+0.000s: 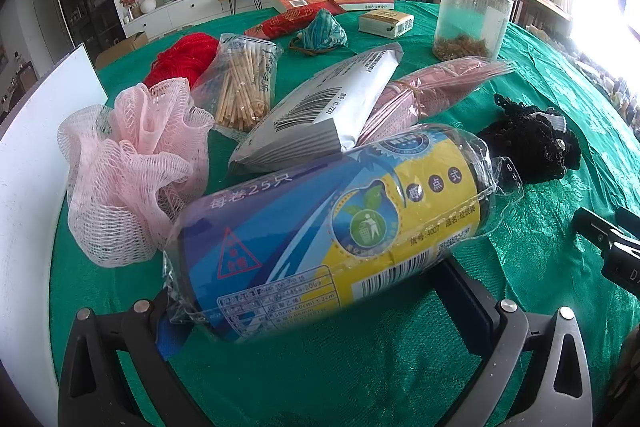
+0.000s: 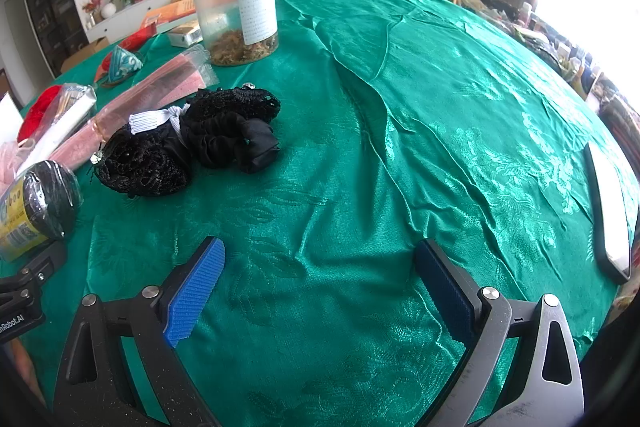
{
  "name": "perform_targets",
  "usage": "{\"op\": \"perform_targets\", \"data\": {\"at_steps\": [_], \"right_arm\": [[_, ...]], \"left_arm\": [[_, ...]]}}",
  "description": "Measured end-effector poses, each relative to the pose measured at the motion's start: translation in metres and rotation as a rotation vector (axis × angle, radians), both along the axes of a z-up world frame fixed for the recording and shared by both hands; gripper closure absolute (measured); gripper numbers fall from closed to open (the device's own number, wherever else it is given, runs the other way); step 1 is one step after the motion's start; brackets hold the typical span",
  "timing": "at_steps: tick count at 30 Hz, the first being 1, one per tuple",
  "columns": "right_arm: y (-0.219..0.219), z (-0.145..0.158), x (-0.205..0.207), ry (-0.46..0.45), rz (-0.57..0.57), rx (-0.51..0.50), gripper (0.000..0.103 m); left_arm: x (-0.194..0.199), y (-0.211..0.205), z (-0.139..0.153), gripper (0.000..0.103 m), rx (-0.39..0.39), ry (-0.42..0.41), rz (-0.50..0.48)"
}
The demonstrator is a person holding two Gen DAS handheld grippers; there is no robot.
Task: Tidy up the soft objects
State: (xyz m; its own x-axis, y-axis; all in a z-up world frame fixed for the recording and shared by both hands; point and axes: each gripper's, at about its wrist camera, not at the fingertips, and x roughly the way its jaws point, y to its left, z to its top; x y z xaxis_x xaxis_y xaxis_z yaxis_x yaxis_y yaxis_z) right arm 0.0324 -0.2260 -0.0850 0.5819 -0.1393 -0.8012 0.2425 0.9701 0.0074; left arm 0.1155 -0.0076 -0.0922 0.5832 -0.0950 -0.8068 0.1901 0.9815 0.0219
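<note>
Roll of bin bags [image 1: 324, 227] is lying crosswise between the left gripper [image 1: 320, 307] fingers, which are pinching it, beside the pink mesh puff [image 1: 132, 171]. Right gripper [image 2: 320, 291] is hovering spread and empty, well apart from the roll.

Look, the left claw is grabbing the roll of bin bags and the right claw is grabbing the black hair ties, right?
Not quite. The left claw does grip the roll of bin bags, but the right claw is open and holds nothing. The black hair ties lie on the green tablecloth ahead of it, as the right wrist view shows.
</note>
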Motion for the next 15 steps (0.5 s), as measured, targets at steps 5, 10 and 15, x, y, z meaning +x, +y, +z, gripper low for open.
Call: {"op": "perform_targets", "data": {"at_steps": [5, 10, 15], "right_arm": [[0.0, 0.0, 0.0, 0.0, 0.0, 0.0, 0.006], [0.0, 0.0, 0.0, 0.0, 0.0, -0.001, 0.006], [-0.0001, 0.0002, 0.0001, 0.0, 0.0, -0.001, 0.006]], "left_arm": [[0.0003, -0.0006, 0.0, 0.0, -0.003, 0.002, 0.0], [0.001, -0.0004, -0.0004, 0.0, -0.007, 0.005, 0.0], [0.0011, -0.0008, -0.0005, 0.0, -0.008, 0.005, 0.0]]}}
